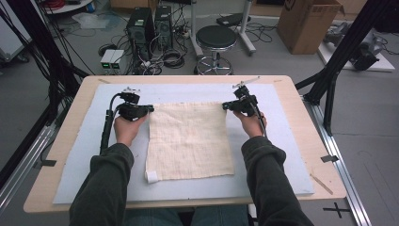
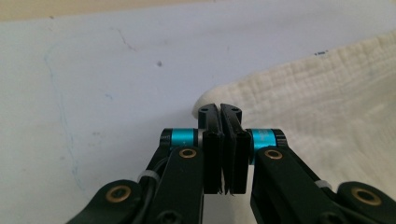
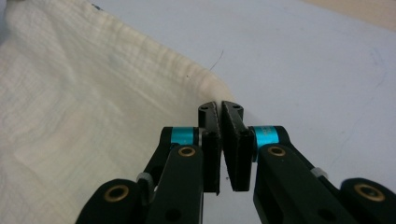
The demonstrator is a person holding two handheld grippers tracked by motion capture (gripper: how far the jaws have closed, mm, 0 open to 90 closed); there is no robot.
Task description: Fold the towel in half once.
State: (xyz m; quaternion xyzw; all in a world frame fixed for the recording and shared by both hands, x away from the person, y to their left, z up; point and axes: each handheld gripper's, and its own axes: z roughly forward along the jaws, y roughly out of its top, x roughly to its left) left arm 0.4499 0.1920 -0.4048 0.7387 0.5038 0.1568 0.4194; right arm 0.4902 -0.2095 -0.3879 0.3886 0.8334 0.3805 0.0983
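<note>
1. The left gripper (image 1: 149, 108) sits at the far left corner of the cloth (image 1: 188, 141); its jaws are pressed together at the cloth's corner, though whether fabric is pinched between them I cannot tell.
2. The cream, crinkled muslin cloth lies flat in the middle of the pale blue mat (image 1: 84, 155) on the wooden table (image 1: 301, 113), a small white tag (image 1: 151, 177) at its near left corner.
3. The right gripper (image 1: 225, 106) meets the far right corner, tips together there, the grip likewise unclear.

Black stool (image 1: 216, 38) on grey floor (image 1: 371, 122)
</note>
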